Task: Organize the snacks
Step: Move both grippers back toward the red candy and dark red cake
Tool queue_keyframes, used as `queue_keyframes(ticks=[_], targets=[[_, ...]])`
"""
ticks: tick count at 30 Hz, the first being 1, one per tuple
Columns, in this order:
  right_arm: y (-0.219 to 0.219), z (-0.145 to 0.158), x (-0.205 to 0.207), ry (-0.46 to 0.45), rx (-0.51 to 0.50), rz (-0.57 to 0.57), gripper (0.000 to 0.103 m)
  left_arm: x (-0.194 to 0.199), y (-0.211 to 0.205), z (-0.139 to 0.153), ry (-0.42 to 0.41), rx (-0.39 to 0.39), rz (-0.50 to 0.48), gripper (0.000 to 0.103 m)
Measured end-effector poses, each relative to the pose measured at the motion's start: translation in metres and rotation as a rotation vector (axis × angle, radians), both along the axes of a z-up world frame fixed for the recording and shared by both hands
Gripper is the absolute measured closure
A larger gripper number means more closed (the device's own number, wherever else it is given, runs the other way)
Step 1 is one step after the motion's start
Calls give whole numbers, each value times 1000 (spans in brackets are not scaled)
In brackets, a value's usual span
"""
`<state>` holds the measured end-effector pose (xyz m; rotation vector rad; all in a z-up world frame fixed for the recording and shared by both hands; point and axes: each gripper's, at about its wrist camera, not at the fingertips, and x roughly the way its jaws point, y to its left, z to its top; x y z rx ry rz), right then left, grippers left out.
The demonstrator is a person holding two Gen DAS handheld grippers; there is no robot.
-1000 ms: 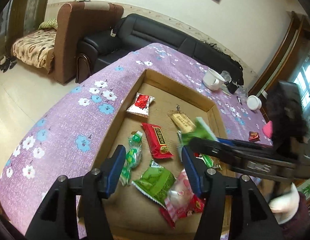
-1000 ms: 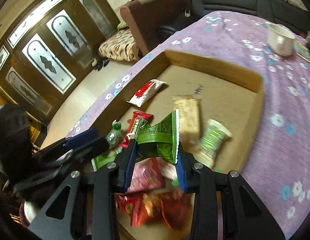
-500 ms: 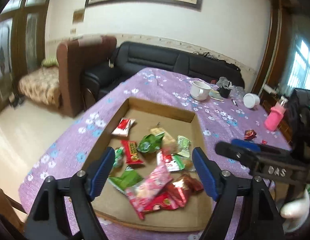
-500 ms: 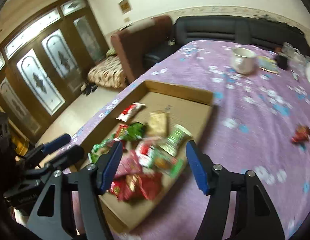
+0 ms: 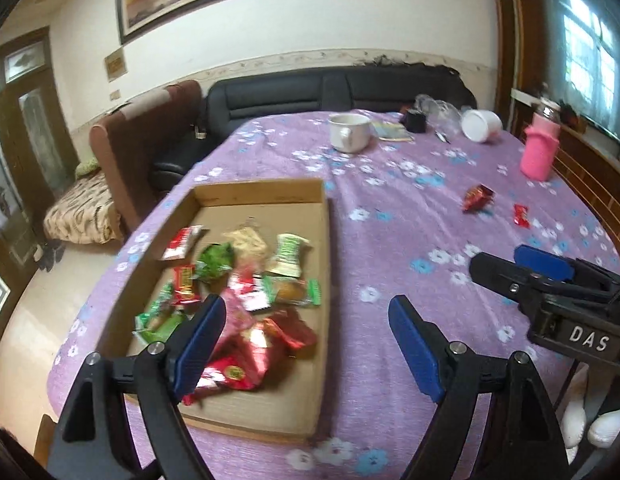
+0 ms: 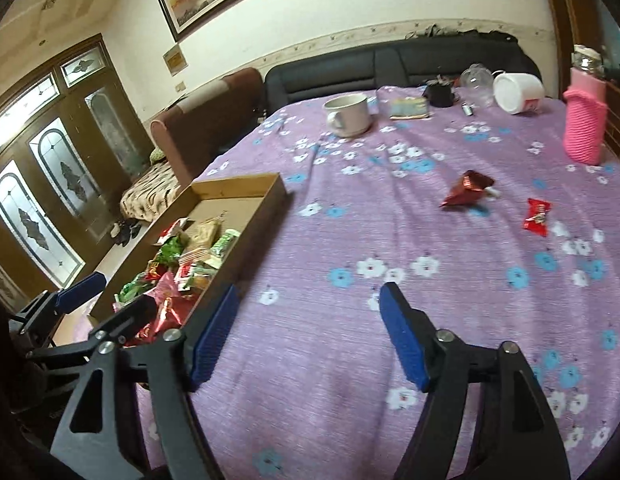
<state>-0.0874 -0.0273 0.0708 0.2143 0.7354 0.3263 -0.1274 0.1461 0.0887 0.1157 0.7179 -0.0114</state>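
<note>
A shallow cardboard box point(image 5: 325, 240) lies on the purple flowered tablecloth and holds several red and green snack packets point(image 5: 246, 292); it also shows in the right wrist view point(image 6: 262, 216). Two red snack packets lie loose on the cloth, a larger one point(image 6: 467, 192) and a smaller one point(image 6: 537, 217); both show in the left wrist view too point(image 5: 477, 197), point(image 5: 521, 215). My left gripper point(image 5: 306, 340) is open and empty above the box's near right edge. My right gripper point(image 6: 308, 328) is open and empty over bare cloth, right of the box.
A white mug point(image 6: 348, 114), a tipped white cup point(image 6: 517, 92), a clear jar point(image 6: 475, 80), a black object point(image 6: 441, 94) and a pink-sleeved bottle point(image 6: 585, 120) stand at the table's far end. A black sofa point(image 5: 333, 96) and brown armchair point(image 5: 150, 140) lie beyond.
My right gripper let go of the green packet, which now lies in the box. Both grippers opened wide, pulled back and swung right.
</note>
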Motion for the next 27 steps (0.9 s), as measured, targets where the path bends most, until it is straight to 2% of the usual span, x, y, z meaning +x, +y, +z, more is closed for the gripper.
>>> queue_keyframes(ticks=[9,27], targets=[[-19,-11,1,28,33,-15,26,1,-26,-4,42,18,-48,19],[-38,-23,5,75,36,-45,25,14,-44,-26,137,-6,-87,19]])
